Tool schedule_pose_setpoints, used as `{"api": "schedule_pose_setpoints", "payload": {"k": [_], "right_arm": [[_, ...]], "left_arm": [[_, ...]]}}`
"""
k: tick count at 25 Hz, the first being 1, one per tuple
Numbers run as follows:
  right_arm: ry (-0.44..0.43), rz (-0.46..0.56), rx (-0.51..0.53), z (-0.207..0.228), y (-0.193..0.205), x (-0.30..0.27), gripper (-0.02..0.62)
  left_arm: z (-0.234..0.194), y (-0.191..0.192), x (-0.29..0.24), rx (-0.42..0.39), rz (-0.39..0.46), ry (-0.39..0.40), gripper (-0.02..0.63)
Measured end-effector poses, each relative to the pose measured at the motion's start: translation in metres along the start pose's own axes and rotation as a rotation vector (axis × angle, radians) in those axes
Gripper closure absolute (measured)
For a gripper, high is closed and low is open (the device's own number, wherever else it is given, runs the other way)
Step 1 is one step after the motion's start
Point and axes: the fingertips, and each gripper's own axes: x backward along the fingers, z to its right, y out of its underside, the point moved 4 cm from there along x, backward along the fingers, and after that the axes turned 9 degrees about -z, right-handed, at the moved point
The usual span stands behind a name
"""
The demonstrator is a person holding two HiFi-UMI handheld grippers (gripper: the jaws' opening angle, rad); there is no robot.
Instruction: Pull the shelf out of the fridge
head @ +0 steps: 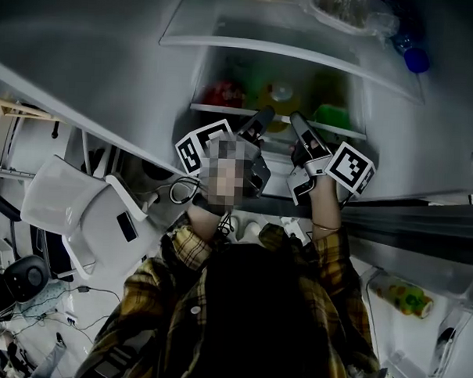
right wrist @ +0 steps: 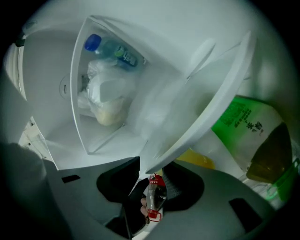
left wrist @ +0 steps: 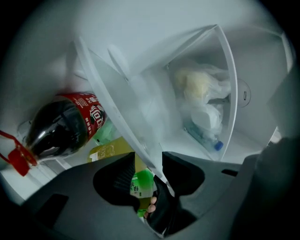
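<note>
The shelf [head: 216,110] is inside the fridge [head: 109,69], its white front rim running across the opening and not visibly drawn forward, so I judge the pull itself not yet done. What looks done is the reach and the hold. The left hand-held gripper [head: 263,116] and the right hand-held gripper [head: 296,121] meet that rim side by side near its middle. In the left gripper view the shelf [left wrist: 122,93] runs edge-on down into the left hand-held gripper [left wrist: 149,168], one jaw on each face of the rim. It is clenched on the rim, though a sliver of green shows beside one jaw, so the grip may be light. In the right gripper view the shelf [right wrist: 211,98] ends likewise inside the right hand-held gripper [right wrist: 151,169], which grasps the rim. On one side of the shelf lie a cola bottle [left wrist: 65,124], a green bottle [right wrist: 243,126] and something yellow. On the other side is a clear bin [left wrist: 225,70] holding bagged food [left wrist: 201,89] and a blue-capped bottle [right wrist: 105,47]. What is left, in my judgement, is the whole slide outward, kept level and even between both hands.
</note>
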Motion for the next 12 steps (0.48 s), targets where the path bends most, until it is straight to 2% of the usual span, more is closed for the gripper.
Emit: {"api": "schedule_pose_setpoints", "payload": {"k": [12], "right_arm": [[-0.047,0.018,-0.132,0.007,-0.005,-0.017,0.456]], "left_arm": [[-0.009,-0.009,-0.012,0.082,0.030,0.019,0.433]]}}
